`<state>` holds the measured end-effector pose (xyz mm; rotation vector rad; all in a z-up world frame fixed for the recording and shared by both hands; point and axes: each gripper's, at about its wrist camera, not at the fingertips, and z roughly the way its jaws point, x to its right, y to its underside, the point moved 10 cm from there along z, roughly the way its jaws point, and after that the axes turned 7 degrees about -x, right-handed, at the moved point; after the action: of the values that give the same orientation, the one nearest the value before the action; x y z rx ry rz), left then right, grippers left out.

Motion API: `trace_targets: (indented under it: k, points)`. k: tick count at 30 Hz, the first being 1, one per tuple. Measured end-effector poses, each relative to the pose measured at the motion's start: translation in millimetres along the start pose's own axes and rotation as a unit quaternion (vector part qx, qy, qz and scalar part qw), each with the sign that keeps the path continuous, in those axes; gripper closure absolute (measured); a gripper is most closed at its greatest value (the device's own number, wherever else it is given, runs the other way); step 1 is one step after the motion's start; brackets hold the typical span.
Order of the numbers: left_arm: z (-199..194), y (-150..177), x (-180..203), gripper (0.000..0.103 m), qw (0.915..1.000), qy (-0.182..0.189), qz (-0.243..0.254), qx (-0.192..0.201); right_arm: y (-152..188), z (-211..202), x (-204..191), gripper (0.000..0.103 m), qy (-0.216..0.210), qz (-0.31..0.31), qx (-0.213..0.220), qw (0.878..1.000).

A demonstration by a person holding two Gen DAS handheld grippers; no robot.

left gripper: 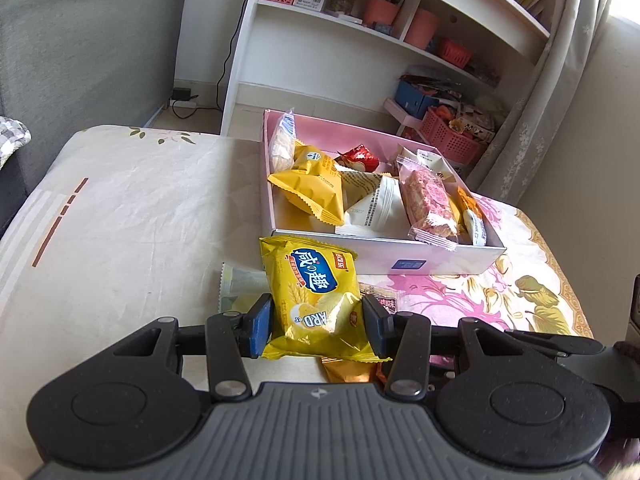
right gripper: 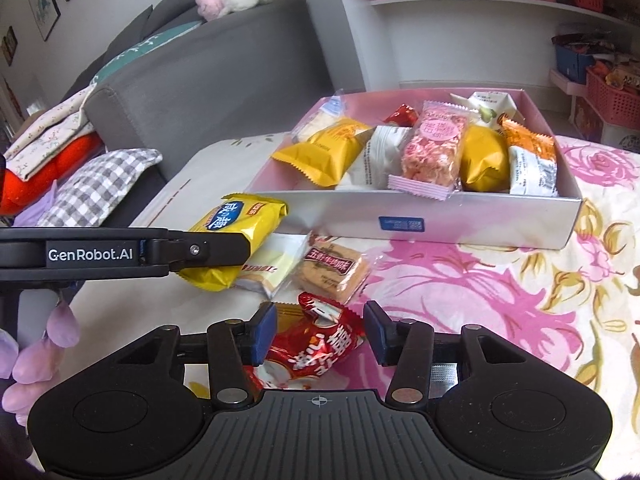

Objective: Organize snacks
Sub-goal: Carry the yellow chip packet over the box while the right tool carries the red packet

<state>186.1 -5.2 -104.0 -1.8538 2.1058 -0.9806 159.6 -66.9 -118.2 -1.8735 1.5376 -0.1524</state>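
My left gripper [left gripper: 318,322] is shut on a yellow biscuit pack [left gripper: 314,296] and holds it just in front of the pink snack box [left gripper: 420,266]. The box holds several wrapped snacks. In the right wrist view the left gripper [right gripper: 224,250] comes in from the left with the yellow pack [right gripper: 236,236] in its jaws. My right gripper [right gripper: 320,330] stands open around a red candy pack [right gripper: 320,344] lying on the cloth; the left pad touches it, the right pad is apart. A brown cracker pack [right gripper: 334,272] and a pale yellow pack [right gripper: 272,268] lie near the pink box [right gripper: 472,216].
The table carries a floral cloth [right gripper: 480,292]. A grey sofa [right gripper: 208,64] with cushions stands at the left. A white shelf [left gripper: 384,28] with pink baskets stands behind the box. A curtain [left gripper: 552,80] hangs at the right.
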Motion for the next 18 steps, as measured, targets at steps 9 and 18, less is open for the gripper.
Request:
trace_targets:
  k: [9,18]
  points:
    - [-1.2,2.0,-0.7,0.059,1.0000,-0.002,0.003,-0.003,15.0,10.7,-8.9,0.068,0.024,-0.039,-0.028,0.999]
    - [-7.5,-3.2,-1.4,0.059,1.0000,0.004,-0.001,0.009,-2.7,-7.6,-9.9,0.075,0.026,-0.034,0.006,0.999]
